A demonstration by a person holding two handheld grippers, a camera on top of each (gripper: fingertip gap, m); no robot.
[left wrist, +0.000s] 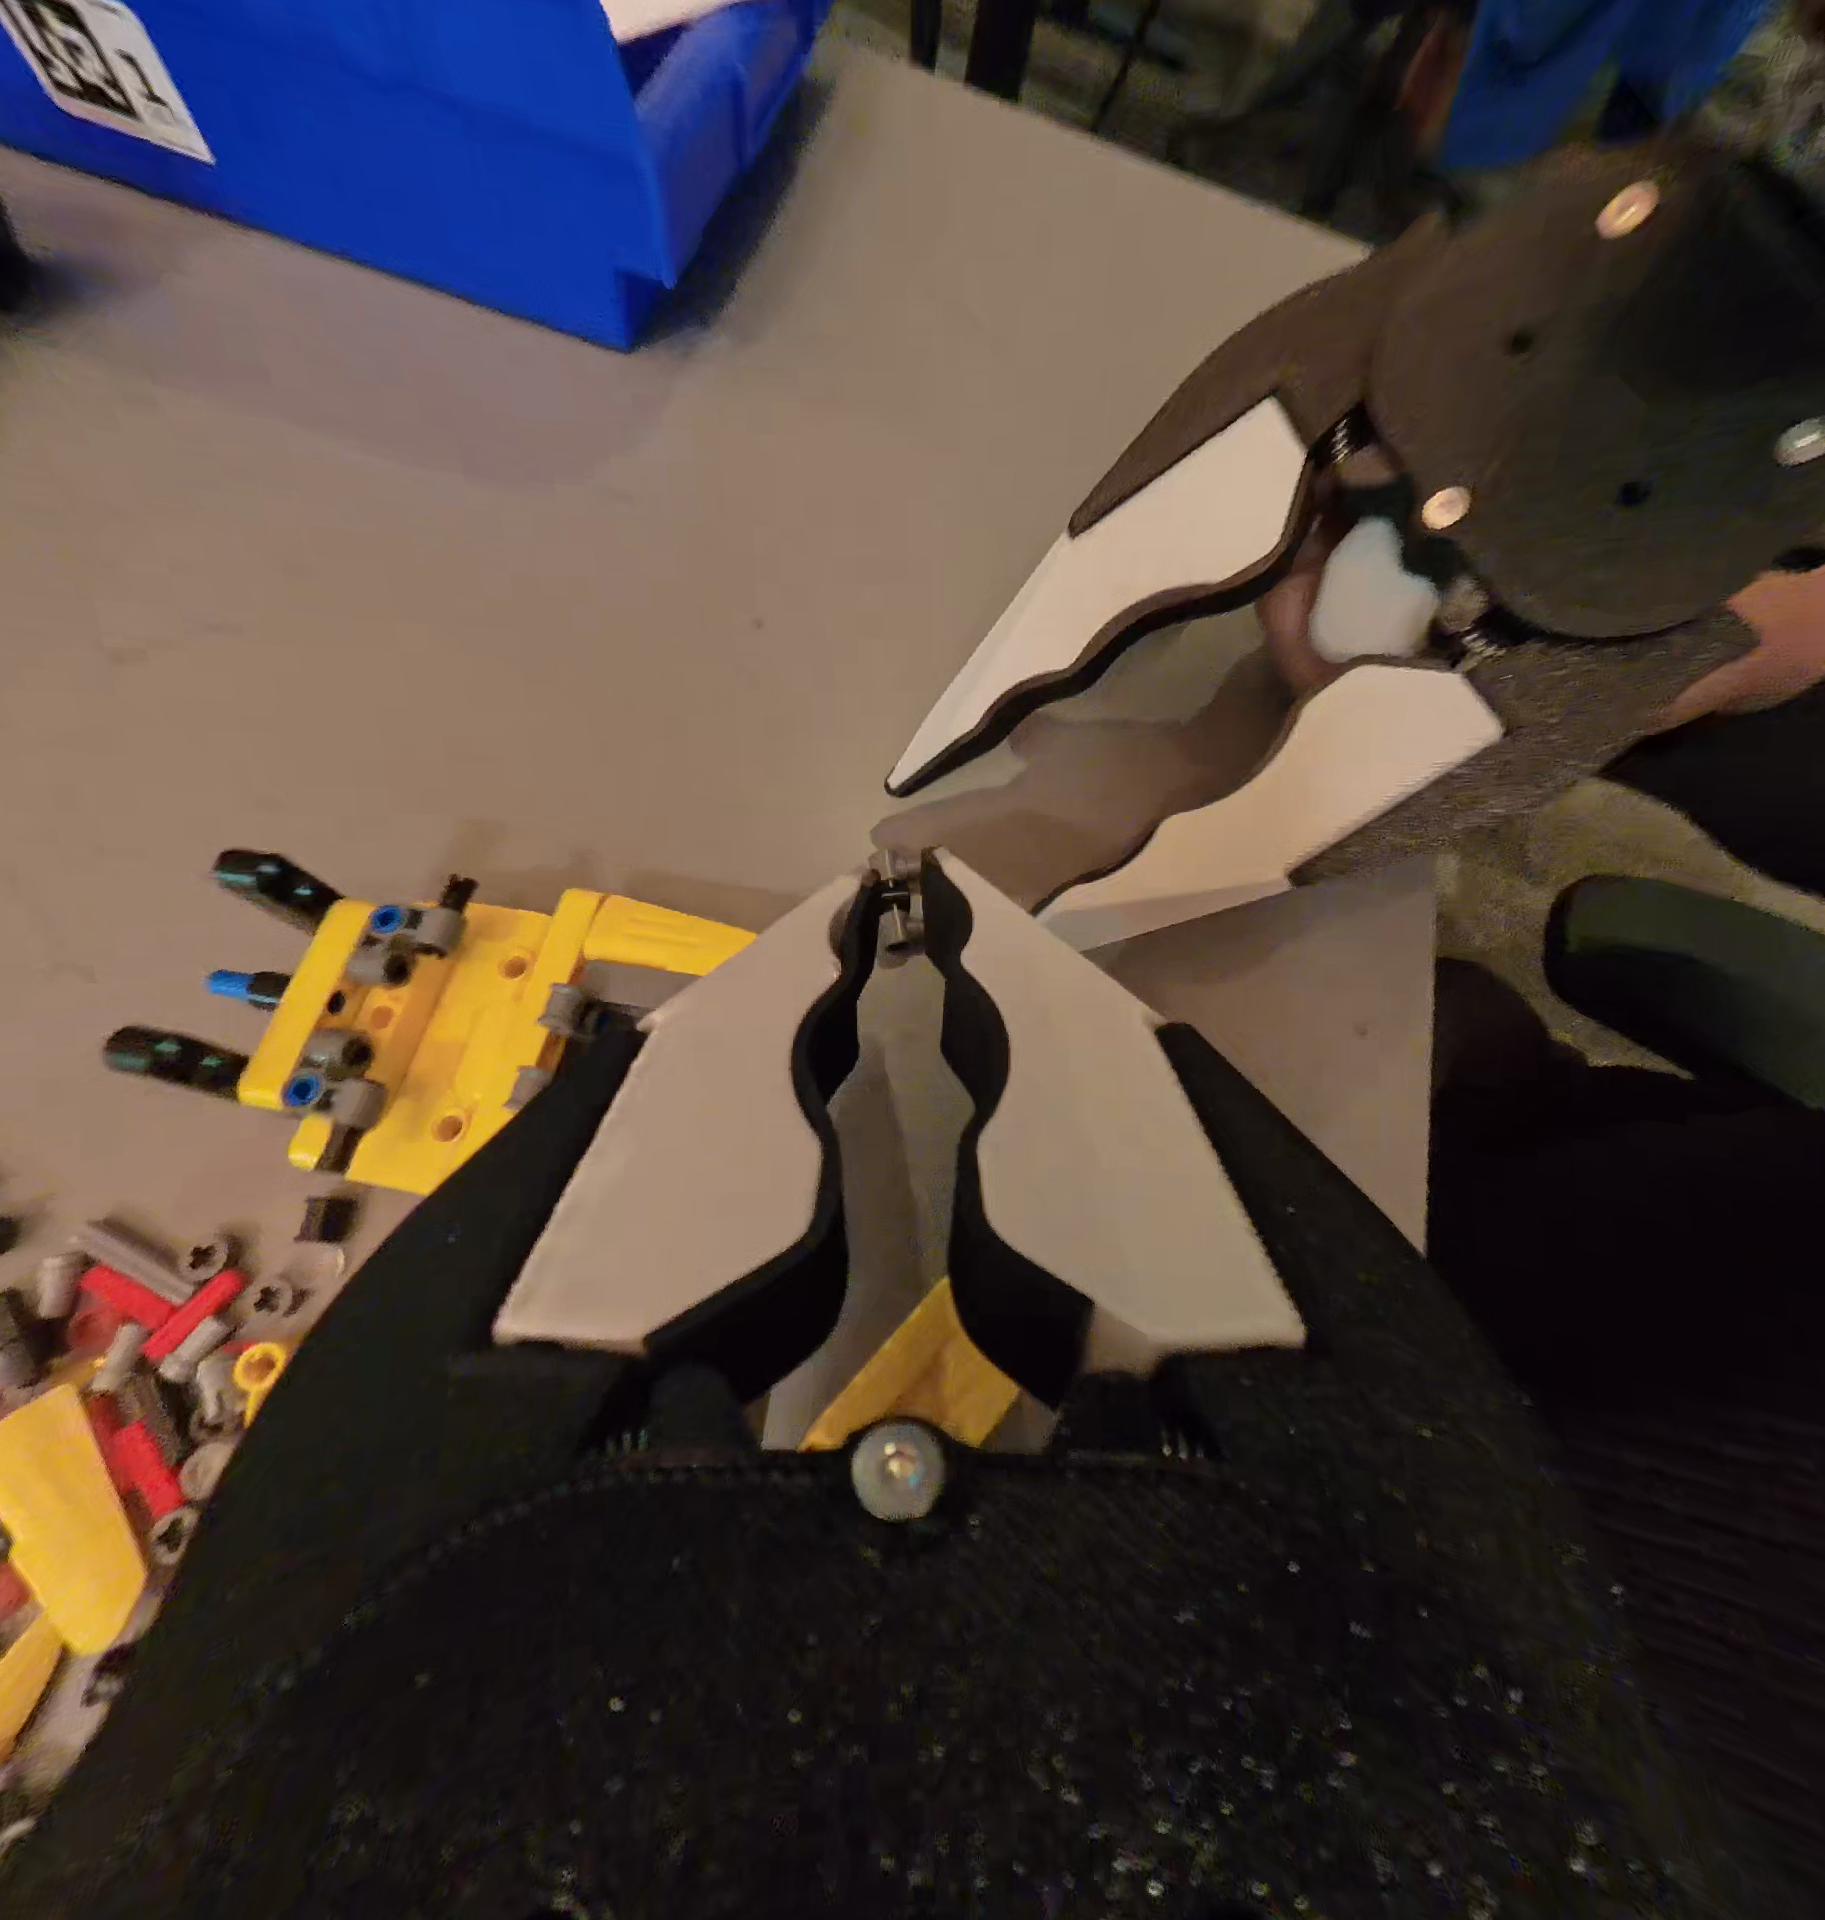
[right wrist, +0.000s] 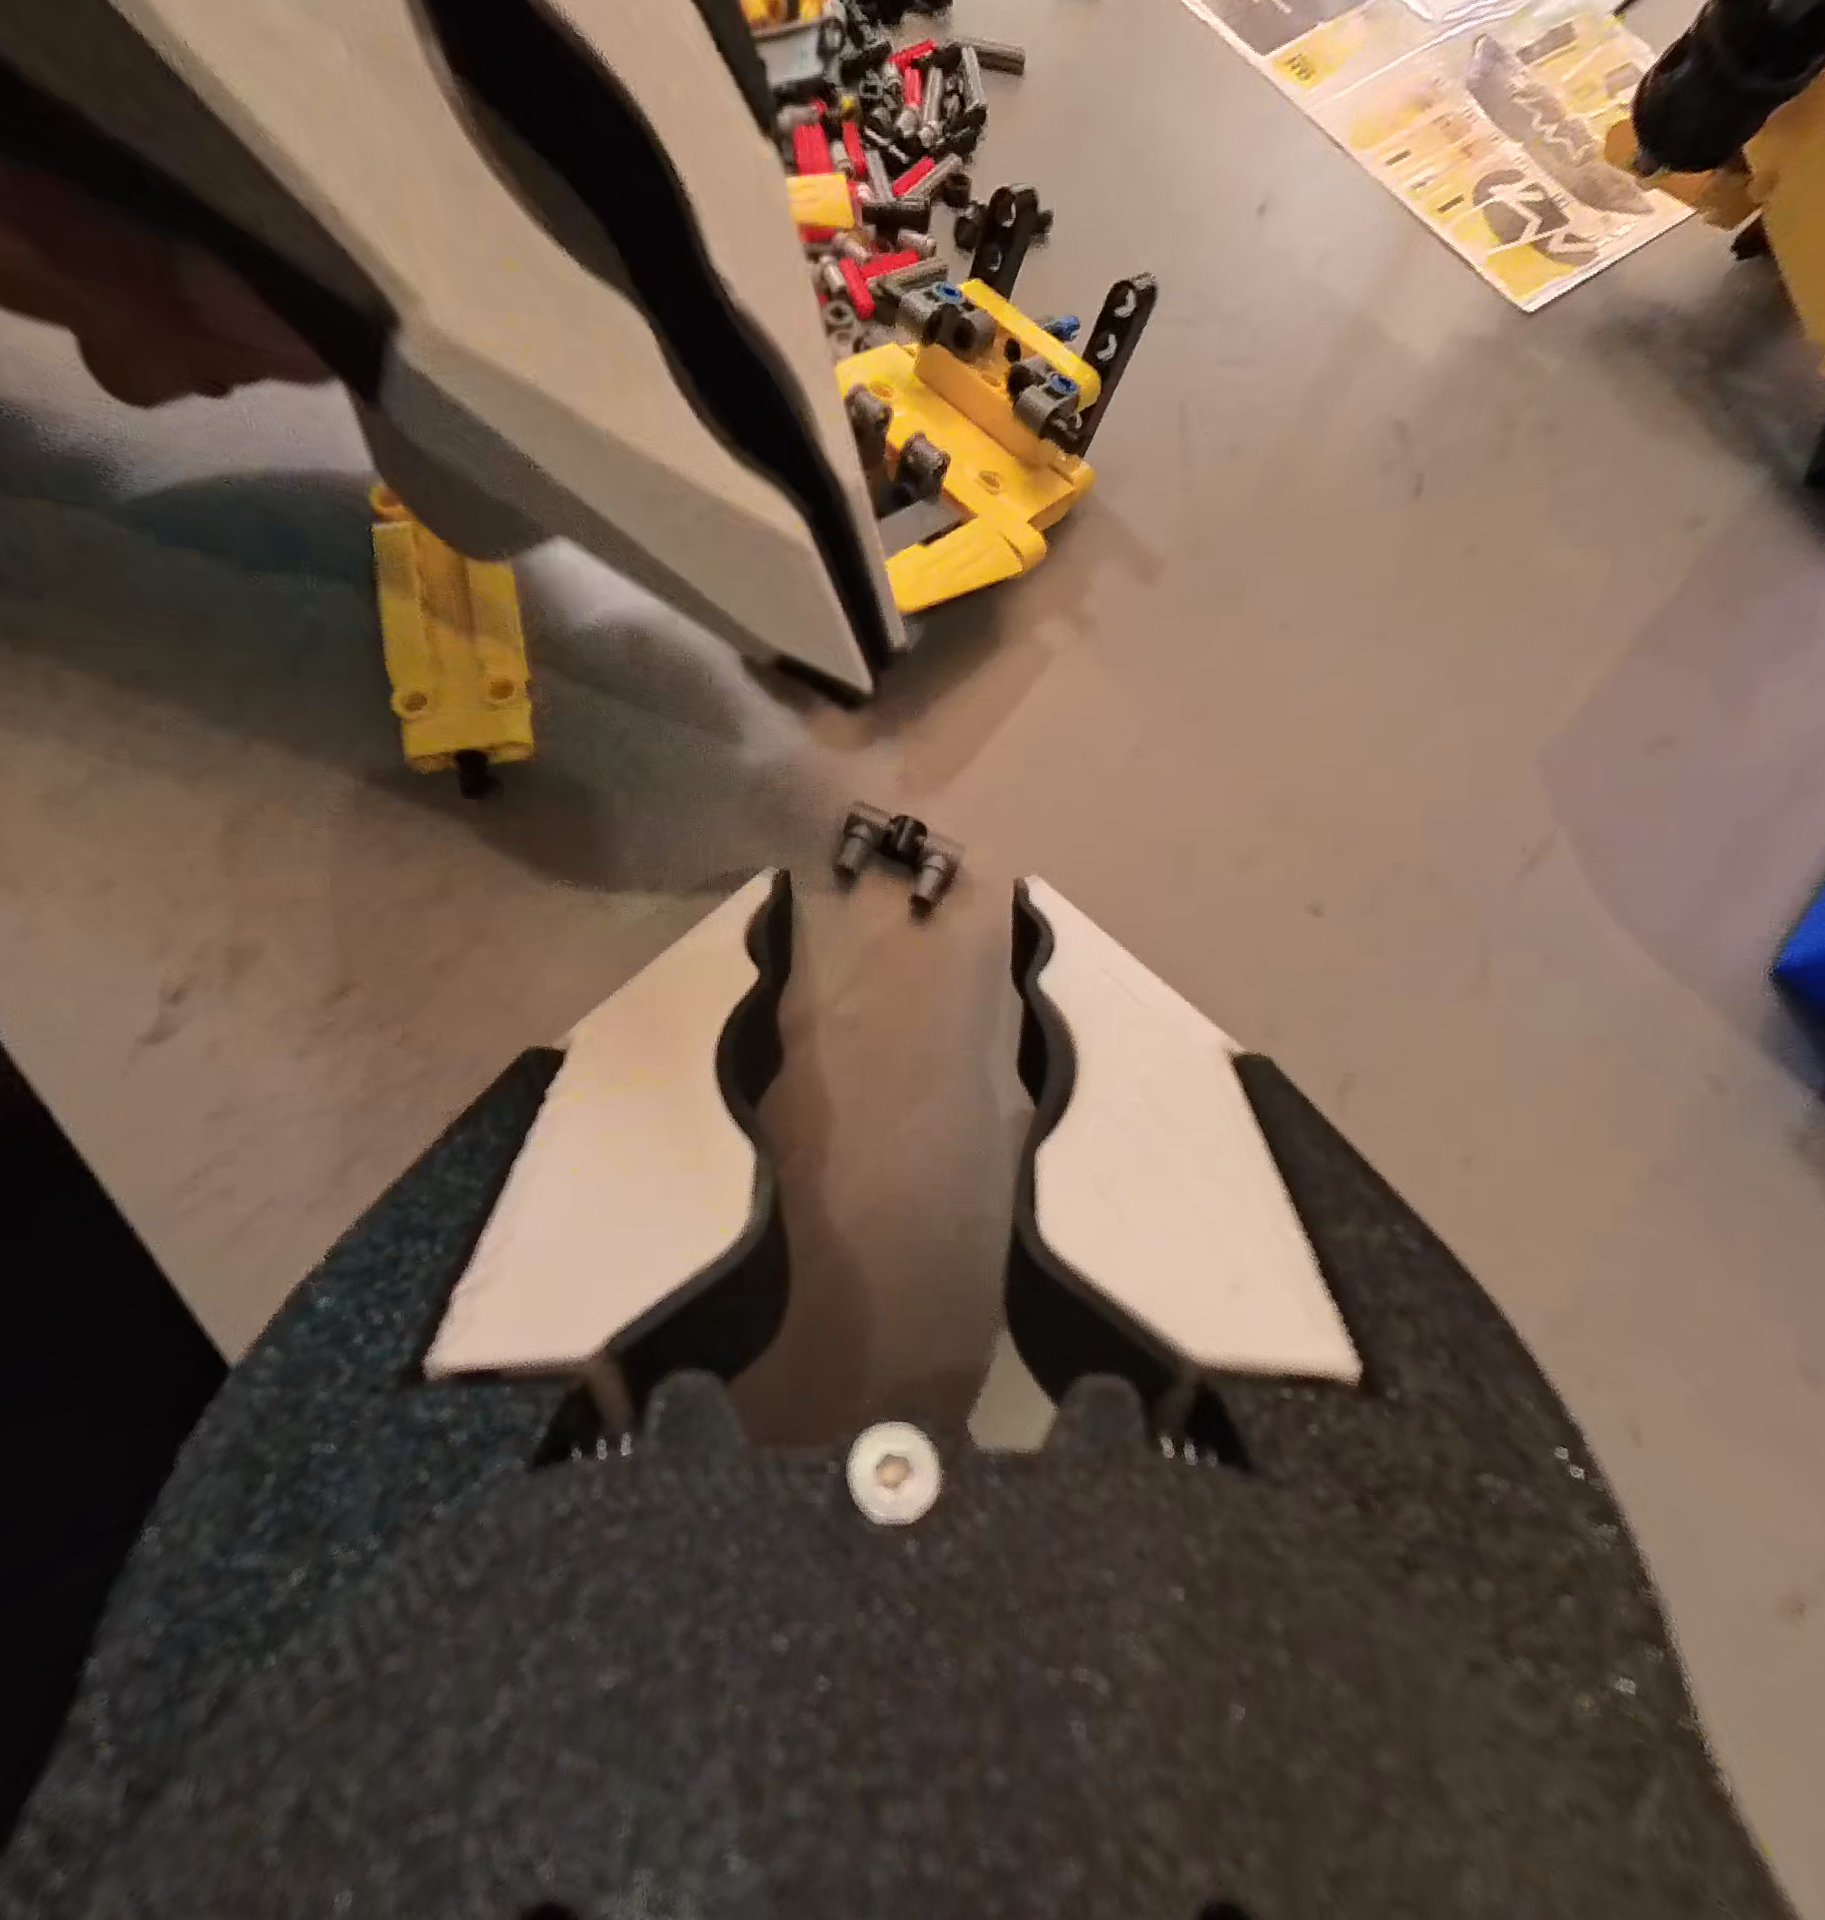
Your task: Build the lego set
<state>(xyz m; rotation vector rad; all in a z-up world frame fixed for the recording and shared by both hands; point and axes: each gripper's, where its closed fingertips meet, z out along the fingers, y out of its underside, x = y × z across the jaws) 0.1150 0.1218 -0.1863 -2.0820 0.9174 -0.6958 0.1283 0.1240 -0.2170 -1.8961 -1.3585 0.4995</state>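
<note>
A small dark grey and black connector piece [right wrist: 900, 847] lies on the grey table [right wrist: 1303, 831], just ahead of my right gripper [right wrist: 900, 885], which is open and empty with its tips on either side of it. My left gripper [left wrist: 897, 873] has its jaws only a narrow gap apart and holds nothing. The piece [left wrist: 897, 920] shows through that gap. In the right wrist view the left gripper [right wrist: 872, 665] hovers just beyond the piece, apart from it. In the left wrist view the right gripper [left wrist: 965, 847] comes in from the upper right, open.
A yellow brick assembly [left wrist: 451, 1029] with blue and black pins lies to the left. A pile of loose red, grey and yellow parts [left wrist: 87, 1403] is nearer. A yellow panel [right wrist: 456, 634], a blue bin [left wrist: 368, 135], a booklet [right wrist: 1459, 135] and another yellow model [right wrist: 1781, 156] are around. Less than 4 cm separates the two grippers' tips.
</note>
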